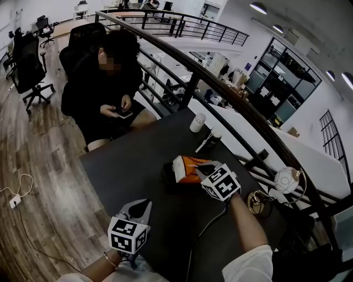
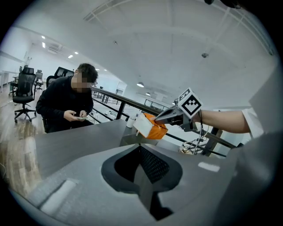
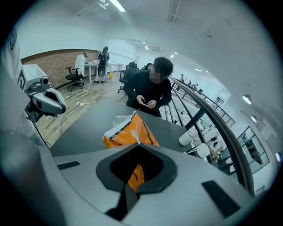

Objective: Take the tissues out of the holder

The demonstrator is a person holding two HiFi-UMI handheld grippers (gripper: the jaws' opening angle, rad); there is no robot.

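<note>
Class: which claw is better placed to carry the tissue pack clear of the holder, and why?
Right. The right claw is shut on the orange tissue pack, held above the holder. The left claw is shut, empty, and apart from both.

wood floor (image 1: 38,160), black railing (image 1: 188,91) — office chairs (image 1: 27,66), ceiling lights (image 1: 265,7)

Nothing readable anywhere, tbh. Just black-and-white square marker patterns on the left tool's cube (image 1: 128,234) and right tool's cube (image 1: 220,183), no letters.
</note>
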